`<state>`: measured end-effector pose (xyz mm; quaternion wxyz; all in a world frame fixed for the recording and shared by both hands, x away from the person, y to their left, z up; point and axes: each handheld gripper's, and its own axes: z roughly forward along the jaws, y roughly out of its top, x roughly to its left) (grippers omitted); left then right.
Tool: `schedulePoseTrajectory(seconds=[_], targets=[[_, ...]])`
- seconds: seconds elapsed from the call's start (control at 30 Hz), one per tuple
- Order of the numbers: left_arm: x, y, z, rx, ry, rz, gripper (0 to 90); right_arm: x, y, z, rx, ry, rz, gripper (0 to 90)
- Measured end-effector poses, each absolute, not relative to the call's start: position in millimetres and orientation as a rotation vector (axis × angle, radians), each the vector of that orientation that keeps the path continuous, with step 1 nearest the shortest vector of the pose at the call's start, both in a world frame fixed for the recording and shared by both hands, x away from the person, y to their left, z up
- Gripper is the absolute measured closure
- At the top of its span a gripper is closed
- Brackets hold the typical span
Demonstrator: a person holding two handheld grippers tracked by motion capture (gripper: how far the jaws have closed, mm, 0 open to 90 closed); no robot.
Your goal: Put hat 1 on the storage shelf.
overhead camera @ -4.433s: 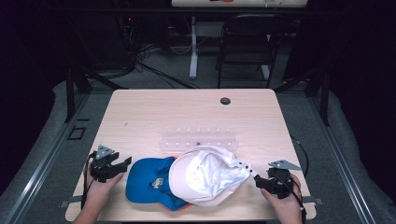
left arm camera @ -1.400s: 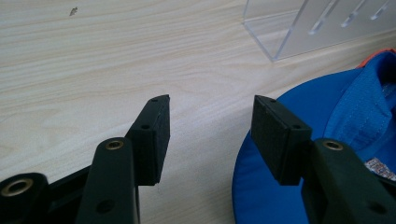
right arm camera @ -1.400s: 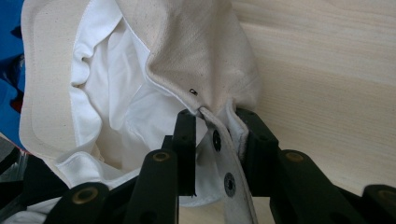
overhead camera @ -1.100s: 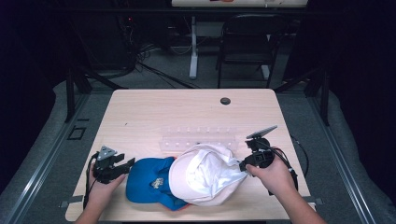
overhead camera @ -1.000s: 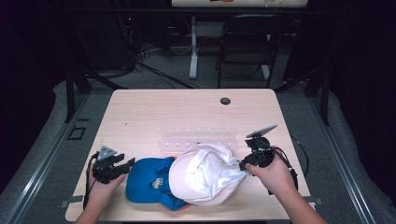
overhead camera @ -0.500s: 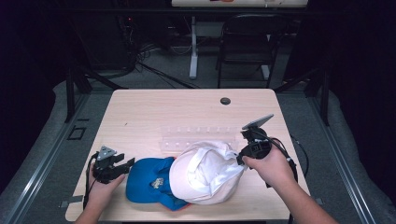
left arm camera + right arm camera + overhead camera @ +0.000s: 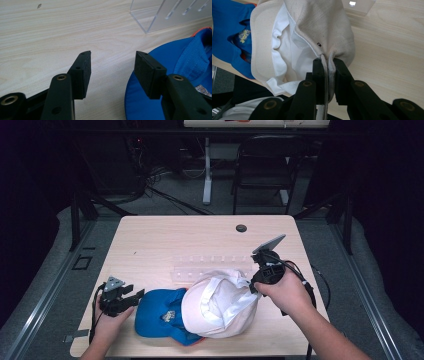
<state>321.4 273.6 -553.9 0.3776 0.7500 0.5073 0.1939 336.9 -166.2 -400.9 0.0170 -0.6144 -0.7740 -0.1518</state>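
A cream-white cap (image 7: 220, 302) lies upside down over a blue cap (image 7: 160, 312) at the table's near edge. My right gripper (image 7: 254, 286) is shut on the white cap's edge, and in the right gripper view the cream fabric (image 7: 324, 30) is pinched between the two jaws of that gripper (image 7: 327, 72) and hangs lifted. The left gripper (image 7: 134, 298) rests open on the table just left of the blue cap. In the left gripper view the open left gripper (image 7: 112, 68) has bare wood between its jaws, and the blue cap's brim (image 7: 150, 105) sits under the right jaw.
A clear acrylic rack (image 7: 210, 265) lies on the wooden table (image 7: 165, 240) behind the caps, its corner (image 7: 160, 17) near the left gripper. A black round grommet (image 7: 241, 228) sits at the far edge. A chair (image 7: 262, 165) stands beyond the table.
My right gripper has risen and moved away from me with the white cap's edge in its grip, pulling the fabric up. The left gripper has stayed put.
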Motion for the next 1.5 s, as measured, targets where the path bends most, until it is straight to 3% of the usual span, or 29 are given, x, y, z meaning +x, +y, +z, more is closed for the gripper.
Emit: schedulePoseTrajectory(seconds=[0.47,1.5], targets=[[321,274,-554,1.913,1.303,0.492,48.0,342,-164,-375,-1.870,-2.272,-0.551,81.7],[321,274,-554,1.909,1.299,0.494,48.0,343,-178,-382,-1.534,-1.617,-0.996,82.1]])
